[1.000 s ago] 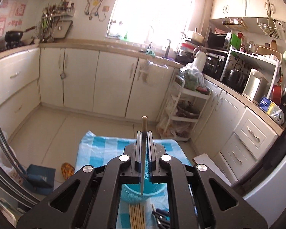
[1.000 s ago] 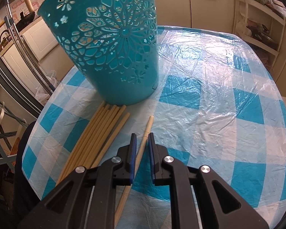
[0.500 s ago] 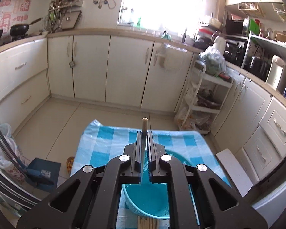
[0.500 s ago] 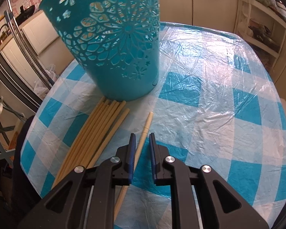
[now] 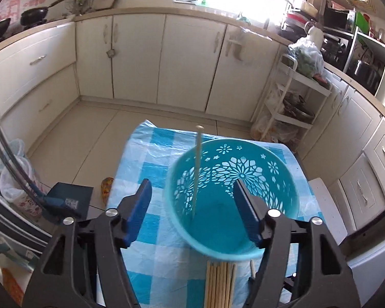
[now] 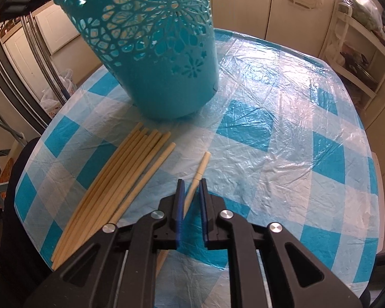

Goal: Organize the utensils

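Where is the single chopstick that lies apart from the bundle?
In the right wrist view, the single chopstick lies on the tablecloth, right of the bundle, between the right gripper's fingers.

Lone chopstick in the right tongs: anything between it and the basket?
Nothing visible. The lone chopstick lies apart from the bundle, with only bare tablecloth up to the basket. It must clear the tall wall to go in.

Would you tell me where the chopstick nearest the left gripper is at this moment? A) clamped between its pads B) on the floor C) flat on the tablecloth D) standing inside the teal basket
D: the chopstick stands free inside the teal basket, between the left gripper's open pads.
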`<state>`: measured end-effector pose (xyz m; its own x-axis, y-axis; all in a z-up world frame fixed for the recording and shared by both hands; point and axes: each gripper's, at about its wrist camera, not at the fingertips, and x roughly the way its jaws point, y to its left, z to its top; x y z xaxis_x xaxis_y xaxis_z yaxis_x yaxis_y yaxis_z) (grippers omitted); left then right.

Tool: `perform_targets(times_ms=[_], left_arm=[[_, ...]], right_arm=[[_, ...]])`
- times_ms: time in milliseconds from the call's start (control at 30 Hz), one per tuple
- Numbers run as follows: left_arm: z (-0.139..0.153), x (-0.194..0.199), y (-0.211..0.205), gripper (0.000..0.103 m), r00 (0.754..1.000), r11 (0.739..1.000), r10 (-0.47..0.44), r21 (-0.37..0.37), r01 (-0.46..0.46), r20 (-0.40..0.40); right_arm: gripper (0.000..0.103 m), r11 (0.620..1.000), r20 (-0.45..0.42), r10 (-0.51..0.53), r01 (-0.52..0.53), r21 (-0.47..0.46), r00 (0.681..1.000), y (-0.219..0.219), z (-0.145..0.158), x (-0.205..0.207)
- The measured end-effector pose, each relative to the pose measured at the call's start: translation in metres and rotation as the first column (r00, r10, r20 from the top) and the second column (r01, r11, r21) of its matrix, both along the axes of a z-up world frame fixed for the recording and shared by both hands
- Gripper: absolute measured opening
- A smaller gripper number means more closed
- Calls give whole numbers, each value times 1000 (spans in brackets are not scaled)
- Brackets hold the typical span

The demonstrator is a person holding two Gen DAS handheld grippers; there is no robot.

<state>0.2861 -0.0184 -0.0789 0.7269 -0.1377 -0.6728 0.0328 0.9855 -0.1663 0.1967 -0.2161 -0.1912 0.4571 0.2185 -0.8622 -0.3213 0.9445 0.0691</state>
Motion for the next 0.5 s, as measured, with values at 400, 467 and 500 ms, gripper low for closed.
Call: perform_targets(times_ms=[400,467,500], left_arm=[[10,-64,51,74,998,994,56,-95,-55,-2],[7,-71,54,75,998,994,56,-97,-57,-9],[6,-74,55,75,998,994,56,-96,-57,-14]], right_arm=[[6,935,10,-41,35,354,999,-44,44,-36],[6,904,58,-44,15,427,997,-51,68,-41],[6,885,89,-45,-1,465,995,-55,83,-43]])
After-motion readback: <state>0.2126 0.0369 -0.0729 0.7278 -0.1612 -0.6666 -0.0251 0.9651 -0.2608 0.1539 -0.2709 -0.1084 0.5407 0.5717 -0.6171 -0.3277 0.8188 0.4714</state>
